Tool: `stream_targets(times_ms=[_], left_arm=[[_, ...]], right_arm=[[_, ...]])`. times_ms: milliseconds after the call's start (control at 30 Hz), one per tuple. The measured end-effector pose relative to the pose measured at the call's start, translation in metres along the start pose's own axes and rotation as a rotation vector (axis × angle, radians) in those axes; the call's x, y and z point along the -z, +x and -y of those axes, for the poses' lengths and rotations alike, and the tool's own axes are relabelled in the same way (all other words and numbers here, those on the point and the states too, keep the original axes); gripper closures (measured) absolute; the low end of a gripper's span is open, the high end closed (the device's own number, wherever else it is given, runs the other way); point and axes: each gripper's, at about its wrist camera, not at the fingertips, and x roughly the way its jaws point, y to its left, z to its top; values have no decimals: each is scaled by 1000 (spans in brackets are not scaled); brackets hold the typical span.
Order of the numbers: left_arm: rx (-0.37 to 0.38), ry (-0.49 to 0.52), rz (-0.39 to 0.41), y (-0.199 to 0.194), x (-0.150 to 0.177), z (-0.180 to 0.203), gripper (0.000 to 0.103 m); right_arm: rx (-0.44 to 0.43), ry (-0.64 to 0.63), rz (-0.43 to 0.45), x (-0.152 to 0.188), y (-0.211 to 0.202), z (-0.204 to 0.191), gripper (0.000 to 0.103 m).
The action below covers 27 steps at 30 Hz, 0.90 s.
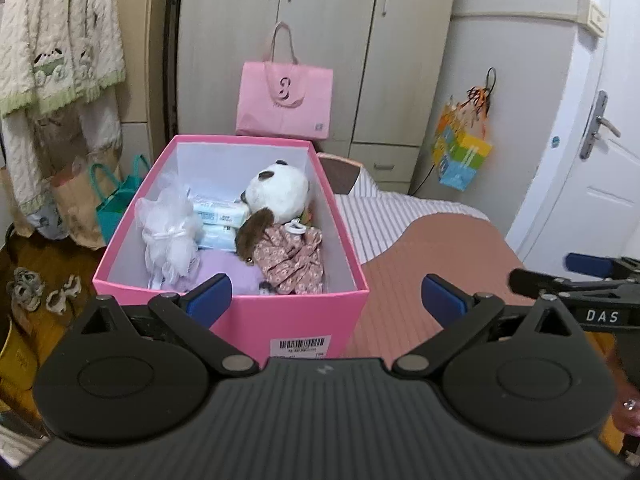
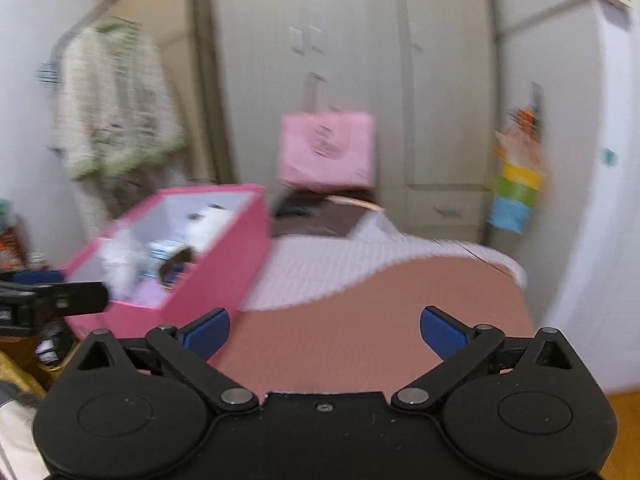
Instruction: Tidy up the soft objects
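Insp. note, my two grippers, bedroom.

My left gripper (image 1: 326, 300): jaws spread wide, nothing betw. the blue pads. It sits just short of the pink box (image 1: 296, 322), pointing down into it. My right gripper (image 2: 324, 332): also wide, empty, over the bare salmon part of the bed (image 2: 400, 320). That view is smeared, so fine detail there is not reliable.

Location of task items: the soft things are inside the pink box, which stands on the bed near its left edge. Contents as seen from the left wrist:
- panda plush (image 1: 280, 190), back right corner, leaning on the wall.
- brown-haired doll in a floral dress (image 1: 288, 254), front right, lying under the panda.
- white fluffy item in a clear bag (image 1: 170, 232), left side.
- wipe packs (image 1: 220, 216), centre, stacked flat betw. the bagged item and the panda.
- lilac cloth (image 1: 228, 272), front floor of the box.

Why so placed, in my judgement: bulky plush goes against the walls, flat packs fill the middle, so the box takes everything w/o spilling over the rim. Nothing rises above the rim.

Bed surface w/in view carries no loose soft item; both grippers empty. I read that as the packing near done or done. Unclear whether more items lie outside both views.

Risk: box sits close to the bed edge; a nudge from my left gripper could shift it toward the floor.
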Motion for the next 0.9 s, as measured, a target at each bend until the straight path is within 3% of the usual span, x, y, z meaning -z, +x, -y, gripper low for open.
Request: stream_targets(times_ms=[133,233,500,633,700,900], left_arm=[[-95,96,111,-15,9,15,0],[-106,139,122,-23,14,23,0],[-149,129,199,-39,18,36,0],[-224,119,237,-39,22,40,0],[-267,123,241,-36,25,42,0],[-265,114,204,-27,33,41,0]], right_arm=[[58,1,68,3,-16,3,0],[95,37,101,5,-26,7,0],[12,40,97,5,-45,4,0],[23,-10,140,9,-55,-4,0],[32,-23,158,13,-58,-6,0],[60,-71,170,23,-62,-10,0]])
